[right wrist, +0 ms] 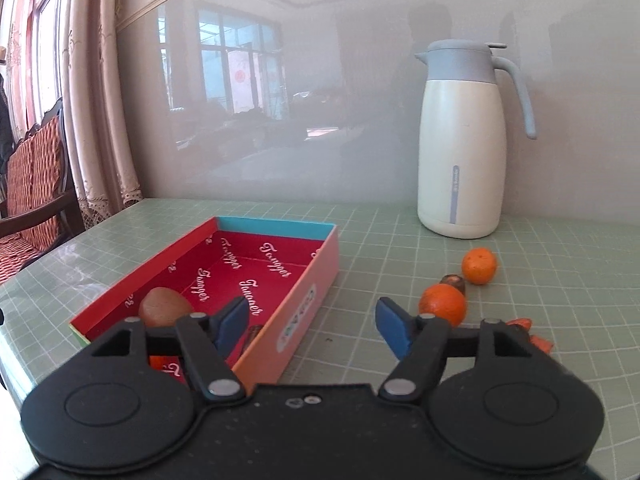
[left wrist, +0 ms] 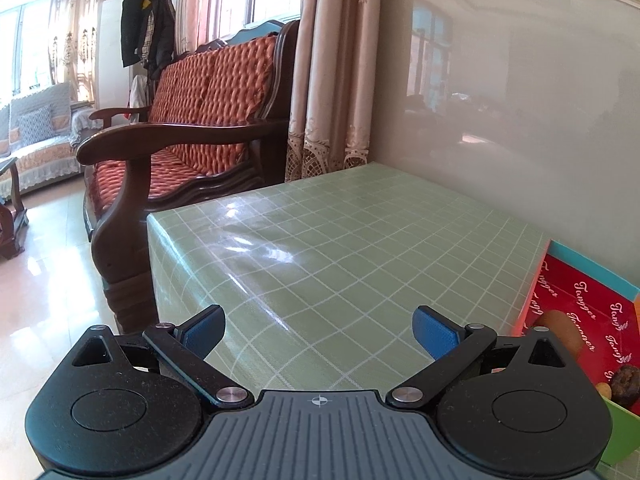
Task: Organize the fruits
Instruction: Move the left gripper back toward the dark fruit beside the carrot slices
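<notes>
Right tongs [right wrist: 310,328]: jaws apart, nothing between the blue pads; the left pad stands over the near end of the box [right wrist: 316,280], the right pad over the bare worktop [right wrist: 360,240]. Left tongs [left wrist: 318,334]: jaws wide apart and empty above the green checked worktop, with the box at their right.

Box: open, red-lined, resting on the worktop. It contains a brown kiwi [right wrist: 164,308] near its left wall and a dark fruit [left wrist: 622,384] at its near end.

Right of the box, on the worktop: one orange [right wrist: 443,306], a small dark fruit [right wrist: 454,282] just behind it, then a second orange [right wrist: 479,266]. Orange-red pieces [right wrist: 536,338] lie at the right tongs' right arm.

Farthest, against the wall: a cream thermos jug [right wrist: 460,140], upright.
</notes>
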`<state>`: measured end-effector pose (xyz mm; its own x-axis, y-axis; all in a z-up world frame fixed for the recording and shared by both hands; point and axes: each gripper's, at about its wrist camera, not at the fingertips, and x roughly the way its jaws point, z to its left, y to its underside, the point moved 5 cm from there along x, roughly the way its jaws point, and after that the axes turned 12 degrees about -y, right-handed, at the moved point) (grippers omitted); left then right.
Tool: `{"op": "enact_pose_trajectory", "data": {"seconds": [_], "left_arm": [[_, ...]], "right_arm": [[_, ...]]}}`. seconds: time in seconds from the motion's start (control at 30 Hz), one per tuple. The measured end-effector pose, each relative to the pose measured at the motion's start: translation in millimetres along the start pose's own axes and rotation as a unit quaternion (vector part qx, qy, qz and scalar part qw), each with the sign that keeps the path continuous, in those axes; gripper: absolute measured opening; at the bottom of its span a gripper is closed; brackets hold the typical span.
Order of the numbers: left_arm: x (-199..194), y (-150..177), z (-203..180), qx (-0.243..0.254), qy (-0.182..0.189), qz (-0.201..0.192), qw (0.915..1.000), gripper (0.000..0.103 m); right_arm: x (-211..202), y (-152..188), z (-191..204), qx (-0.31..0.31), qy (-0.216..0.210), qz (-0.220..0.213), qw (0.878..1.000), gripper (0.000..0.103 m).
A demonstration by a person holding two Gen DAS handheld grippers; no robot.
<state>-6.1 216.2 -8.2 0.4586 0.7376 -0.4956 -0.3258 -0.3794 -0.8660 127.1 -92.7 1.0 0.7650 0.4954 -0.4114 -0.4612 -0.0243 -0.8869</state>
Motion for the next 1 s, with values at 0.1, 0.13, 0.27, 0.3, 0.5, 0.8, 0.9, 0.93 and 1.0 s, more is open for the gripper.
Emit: {"op": "enact_pose_trajectory", "data": {"seconds": [0.1,0.13,0.27,0.3,0.5,0.8,0.9,0.93,1.0], "left_arm": [[-3.0,1.1,-8.1,0.005,0.007,0.001,1.0000,0.099],[-3.9,1.4,-11.1,0.008,0.010,0.001,0.9999,0.099],[-10.3,5.2,-28.5,0.020,0.028,0.004,0.9994,0.099],[-11.9,6.7,-33.6,0.024,0.034,0.006,0.9991,0.099],[-29.6,16.9,-70.2,0.057,0.074,0.001,0.9956,0.099],[-72.1,33.8,-123.1,0.112,0.136,-0.041,0.9835,0.099],[-86.2,39.9,-138.1,0.130,0.157,-0.055,0.9775,0.099],[-91.5,43.2,-143.0,0.136,0.165,-0.058,0.9751,0.099],[-100.2,48.1,-152.2,0.147,0.181,-0.062,0.9706,0.099]], "right_arm": [[-5.5,0.2,-13.3,0.014,0.019,-0.002,1.000,0.081],[-8.0,-0.2,-17.8,0.018,0.027,-0.005,0.999,0.084],[-20.0,-2.3,-35.5,0.030,0.057,-0.016,0.998,0.101],[-23.6,-2.8,-39.9,0.032,0.066,-0.021,0.997,0.103],[-44.8,-3.3,-75.6,0.060,0.111,-0.030,0.992,0.103],[-85.0,4.5,-129.9,0.100,0.181,-0.043,0.977,0.103],[-97.1,8.7,-145.8,0.118,0.198,-0.044,0.972,0.103],[-101.2,10.3,-150.8,0.123,0.204,-0.045,0.970,0.103],[-107.7,12.7,-158.7,0.127,0.215,-0.044,0.967,0.103]]}}
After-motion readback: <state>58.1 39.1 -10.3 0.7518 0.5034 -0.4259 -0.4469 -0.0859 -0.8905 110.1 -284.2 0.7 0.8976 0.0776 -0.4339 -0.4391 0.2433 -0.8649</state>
